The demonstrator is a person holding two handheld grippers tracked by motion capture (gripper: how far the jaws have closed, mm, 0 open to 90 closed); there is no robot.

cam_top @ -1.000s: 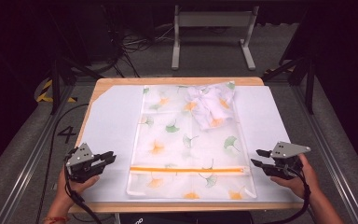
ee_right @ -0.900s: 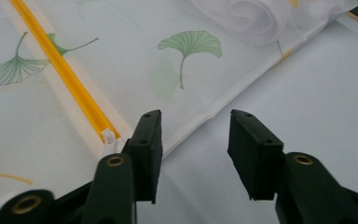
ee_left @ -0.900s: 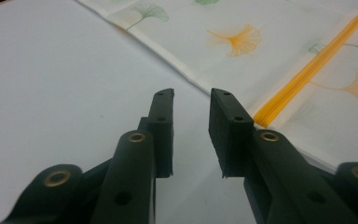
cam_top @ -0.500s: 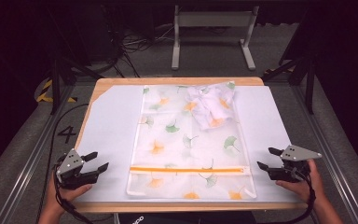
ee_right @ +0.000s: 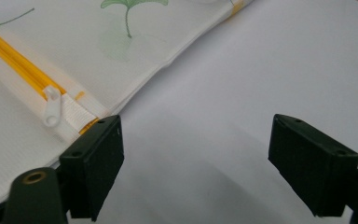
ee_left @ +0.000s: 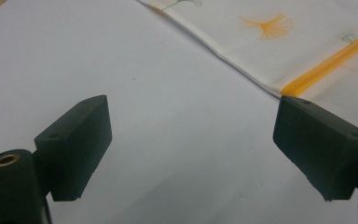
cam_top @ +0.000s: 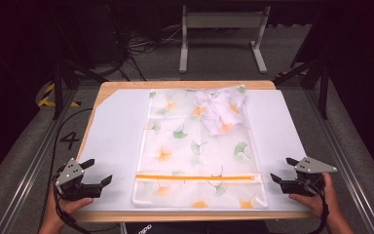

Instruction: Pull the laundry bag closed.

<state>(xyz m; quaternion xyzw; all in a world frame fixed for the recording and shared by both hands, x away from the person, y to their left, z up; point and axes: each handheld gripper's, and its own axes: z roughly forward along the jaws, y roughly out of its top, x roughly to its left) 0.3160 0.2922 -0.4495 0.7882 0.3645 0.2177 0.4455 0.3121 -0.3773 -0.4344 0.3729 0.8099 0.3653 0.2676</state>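
A white mesh laundry bag (cam_top: 195, 151) printed with green and orange leaves lies flat in the middle of the table. An orange zipper (cam_top: 197, 177) runs across it near the front; its white pull (ee_right: 52, 106) sits at the right end. A bunched white garment (cam_top: 220, 112) shows through the bag's far right corner. My left gripper (cam_top: 96, 171) is open over the white mat at the front left, apart from the bag's edge (ee_left: 242, 60). My right gripper (cam_top: 282, 170) is open at the front right, just beside the zipper end.
A white mat (cam_top: 117, 131) covers most of the wooden table (cam_top: 126, 85). Dark floor, cables and a metal stand (cam_top: 221, 29) lie beyond the far edge. Rails run along both sides of the table.
Both grippers have drawn back toward the front edge and outward, away from the bag. The bag and garment have not moved.
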